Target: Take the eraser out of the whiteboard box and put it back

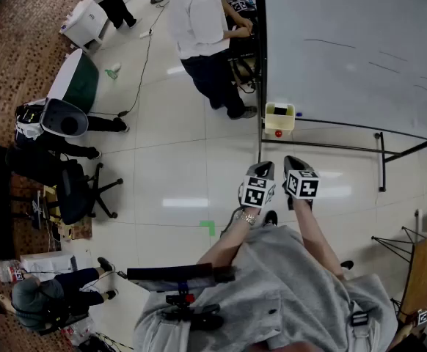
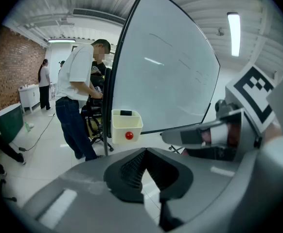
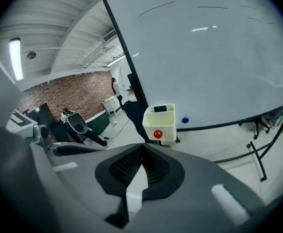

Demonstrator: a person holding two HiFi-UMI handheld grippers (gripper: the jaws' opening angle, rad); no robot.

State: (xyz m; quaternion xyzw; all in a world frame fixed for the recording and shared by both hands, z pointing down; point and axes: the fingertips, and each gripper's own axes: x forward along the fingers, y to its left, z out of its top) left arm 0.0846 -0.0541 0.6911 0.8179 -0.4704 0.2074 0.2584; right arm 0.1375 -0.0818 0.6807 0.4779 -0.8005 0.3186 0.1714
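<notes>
A cream whiteboard box (image 1: 279, 116) with a red magnet (image 1: 277, 133) on its front hangs at the lower left corner of the whiteboard (image 1: 345, 42). A dark eraser (image 2: 126, 113) stands inside the box and pokes out of its top; the right gripper view also shows the eraser (image 3: 161, 109) in the box (image 3: 162, 125). My left gripper (image 1: 263, 169) and right gripper (image 1: 294, 161) are side by side over the floor, well short of the box and aimed at it. Both are shut and hold nothing, as seen at the left gripper (image 2: 145, 150) and the right gripper (image 3: 142, 146).
A person in a white shirt (image 1: 199, 20) stands by the whiteboard's left edge, close to the box. The whiteboard's stand legs (image 1: 381, 160) spread across the floor to the right. An office chair (image 1: 78, 189) and a seated person (image 1: 37, 299) are on the left. A blue magnet (image 3: 184, 121) sits on the board.
</notes>
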